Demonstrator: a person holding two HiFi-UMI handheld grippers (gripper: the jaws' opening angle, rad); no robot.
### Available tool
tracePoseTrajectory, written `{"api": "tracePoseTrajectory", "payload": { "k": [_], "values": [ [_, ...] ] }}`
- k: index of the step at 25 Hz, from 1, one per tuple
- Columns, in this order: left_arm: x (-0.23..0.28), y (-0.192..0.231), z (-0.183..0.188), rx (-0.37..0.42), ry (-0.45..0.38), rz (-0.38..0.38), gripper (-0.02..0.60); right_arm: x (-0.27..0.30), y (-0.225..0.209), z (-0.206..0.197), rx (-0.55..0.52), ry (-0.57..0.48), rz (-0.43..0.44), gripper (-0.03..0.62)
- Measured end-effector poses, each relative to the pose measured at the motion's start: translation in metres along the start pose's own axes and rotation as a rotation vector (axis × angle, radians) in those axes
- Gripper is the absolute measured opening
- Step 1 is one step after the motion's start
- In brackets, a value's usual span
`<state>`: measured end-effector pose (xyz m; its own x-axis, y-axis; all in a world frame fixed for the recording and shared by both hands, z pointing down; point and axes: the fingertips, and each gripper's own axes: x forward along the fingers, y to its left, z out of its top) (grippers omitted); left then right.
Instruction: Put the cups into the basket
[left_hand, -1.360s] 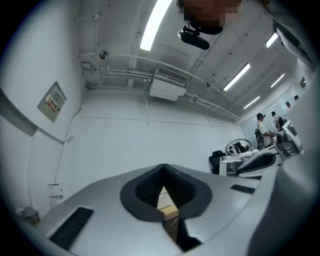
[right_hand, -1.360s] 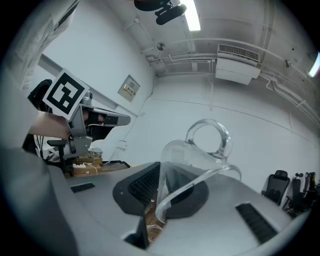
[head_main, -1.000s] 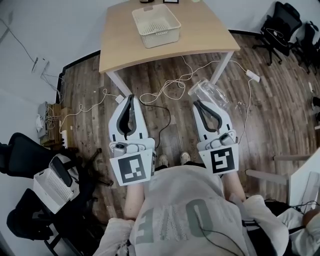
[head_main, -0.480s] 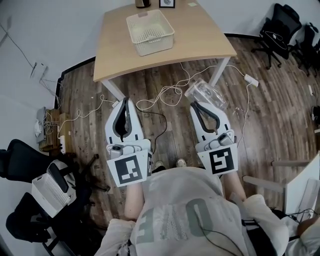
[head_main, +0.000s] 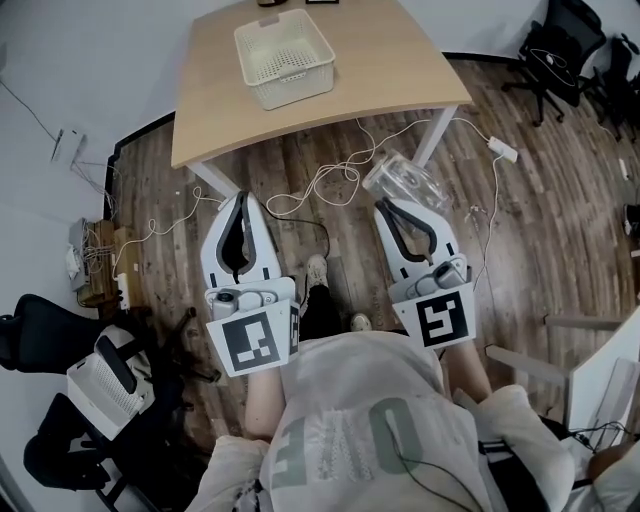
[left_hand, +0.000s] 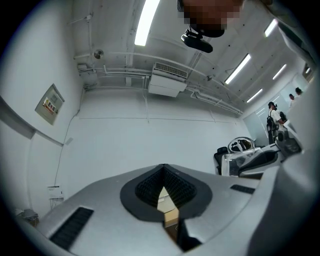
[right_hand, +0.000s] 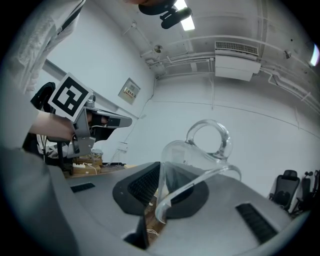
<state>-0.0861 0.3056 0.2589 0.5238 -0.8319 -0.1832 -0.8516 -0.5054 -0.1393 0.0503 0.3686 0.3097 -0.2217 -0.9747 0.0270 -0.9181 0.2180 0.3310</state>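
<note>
The right gripper (head_main: 390, 205) is clenched on a clear glass cup (head_main: 405, 180). The cup's thin wall sits between its two jaws. The cup sticks out past the jaw tips, and in the right gripper view its round handle points up.

The left gripper (head_main: 240, 197) is closed too. Its jaw tips touch each other and nothing is between them. It is level with the right gripper, with a gap between the two, and both point the same way.

The white basket (head_main: 296, 92) sits on a wooden table (head_main: 390, 60). It is out in front of both grippers, well apart from them, and more in line with the left one. White cables (head_main: 330, 180) lie on the floor in front of the jaw tips.
</note>
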Motion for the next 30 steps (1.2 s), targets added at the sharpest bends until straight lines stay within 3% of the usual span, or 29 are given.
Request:
{"api": "tracePoseTrajectory", "payload": {
  "k": [4,12,24,30],
  "values": [
    [0.034,0.006,-0.008,-0.02,-0.014,-0.021,0.008,0.028,-0.01,-0.002,0.044,-0.02,-0.013,0.021],
    [0.112,0.049,-0.023,-0.019,-0.032,-0.035,0.008,0.115,-0.032,-0.008,-0.055,0.039,-0.012,0.023],
    [0.214,0.111,-0.044,-0.049,-0.038,-0.069,0.008,0.236,-0.054,-0.002,-0.099,0.067,-0.015,0.023],
    [0.261,0.133,-0.057,-0.016,-0.039,-0.09,0.008,0.291,-0.066,-0.004,-0.099,0.067,-0.034,0.023]
  ]
}}
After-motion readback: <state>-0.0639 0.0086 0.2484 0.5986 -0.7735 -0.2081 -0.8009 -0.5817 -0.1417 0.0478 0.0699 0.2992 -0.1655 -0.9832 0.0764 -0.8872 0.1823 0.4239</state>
